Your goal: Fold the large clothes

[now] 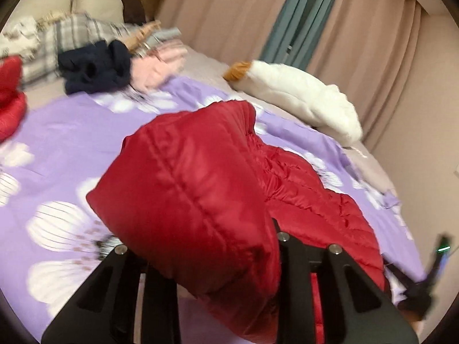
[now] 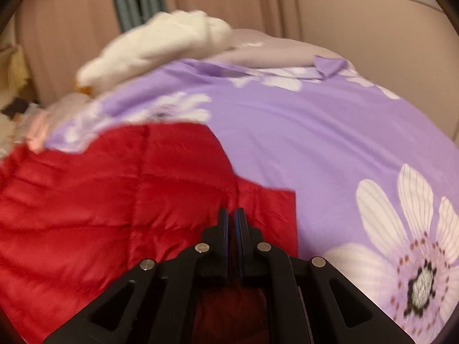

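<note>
A red quilted puffer jacket [image 1: 315, 200] lies on the purple flowered bed cover [image 1: 71, 132]. My left gripper [image 1: 212, 243] is shut on a thick puffy fold of it [image 1: 186, 177], lifted off the bed; the fabric hides the left finger, and only the right finger [image 1: 279, 246] shows. In the right wrist view the jacket [image 2: 86, 200] spreads to the left, its edge corner [image 2: 284, 200] just right of the fingers. My right gripper [image 2: 233, 215] is shut, its blue pads nearly together, with dark red fabric showing between its arms below.
A white plush toy [image 1: 301, 91] lies at the bed's far edge by pink curtains [image 1: 229, 14]. Navy, pink and plaid clothes [image 1: 97, 63] pile up near the pillows, with another red item [image 1: 10, 100] at left. A dark device with a green light [image 1: 440, 249] is at lower right.
</note>
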`<state>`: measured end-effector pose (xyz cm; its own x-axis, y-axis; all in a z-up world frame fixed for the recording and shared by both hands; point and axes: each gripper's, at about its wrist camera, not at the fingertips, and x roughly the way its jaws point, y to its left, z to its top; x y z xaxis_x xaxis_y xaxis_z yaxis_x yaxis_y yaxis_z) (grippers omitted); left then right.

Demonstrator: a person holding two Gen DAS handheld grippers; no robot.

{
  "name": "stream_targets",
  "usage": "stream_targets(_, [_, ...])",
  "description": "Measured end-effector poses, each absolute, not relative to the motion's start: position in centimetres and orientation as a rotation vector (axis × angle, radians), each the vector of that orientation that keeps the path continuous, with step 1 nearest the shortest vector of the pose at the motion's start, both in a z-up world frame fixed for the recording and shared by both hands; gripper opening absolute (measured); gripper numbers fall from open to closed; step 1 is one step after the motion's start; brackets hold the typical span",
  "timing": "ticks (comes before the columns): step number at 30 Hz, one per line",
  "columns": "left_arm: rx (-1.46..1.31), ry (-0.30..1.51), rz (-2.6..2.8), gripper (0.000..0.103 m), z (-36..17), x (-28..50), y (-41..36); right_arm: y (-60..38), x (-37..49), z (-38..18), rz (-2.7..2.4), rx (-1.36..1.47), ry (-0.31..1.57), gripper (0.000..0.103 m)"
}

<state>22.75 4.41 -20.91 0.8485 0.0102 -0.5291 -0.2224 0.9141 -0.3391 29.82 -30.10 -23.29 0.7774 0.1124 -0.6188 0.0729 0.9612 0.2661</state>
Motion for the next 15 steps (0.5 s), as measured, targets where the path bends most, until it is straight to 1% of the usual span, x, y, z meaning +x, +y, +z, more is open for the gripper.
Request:
stream_targets(3, [-0.414, 0.571, 0.122, 0.029, -21.3, 22.1, 4.7, -27.2, 26.5, -20.0, 0.234, 0.322, 0.577, 0.008])
stream_targets(5, [-0.419, 0.586, 0.134, 0.029, -21.5, 22.2, 4.6, -24.4, 25.5, -19.3, 0.342, 0.301, 0.582, 0.008])
stream_targets(6, [-0.422, 0.588, 0.137, 0.029, -21.7, 21.7, 4.5, -22.8, 25.4, -19.6, 0.421, 0.304, 0.617, 0.008])
stream_targets(9, [-0.419, 0.598, 0.114, 0.029, -21.8, 21.4, 4.0, -19.1, 26.4, -24.0, 0.522, 0.317, 0.804, 0.008])
stream_targets(10, [-0.417, 0.6, 0.102, 0.029, -21.8, 21.4, 3.8, -18.5, 26.7, -26.1, 0.5, 0.3, 0.834, 0.0])
stream_targets(11, [-0.397, 0.594, 0.096, 0.029, -21.7, 21.3, 3.4, -18.4, 26.9, -27.6, 0.494, 0.312, 0.831, 0.0])
stream_targets(12, [-0.371, 0.585, 0.096, 0.029, -21.5, 21.1, 3.1, -19.0, 27.0, -28.8, 0.528, 0.387, 0.816, 0.0])
stream_targets(14, [-0.31, 0.555, 0.078, 0.029, -20.6, 20.9, 2.0, -20.5, 27.8, -29.5, 0.573, 0.512, 0.842, 0.0])
stream_targets(15, [-0.297, 0.547, 0.068, 0.029, -20.2, 20.9, 1.7, -20.7, 28.0, -29.4, 0.583, 0.523, 0.855, 0.0])
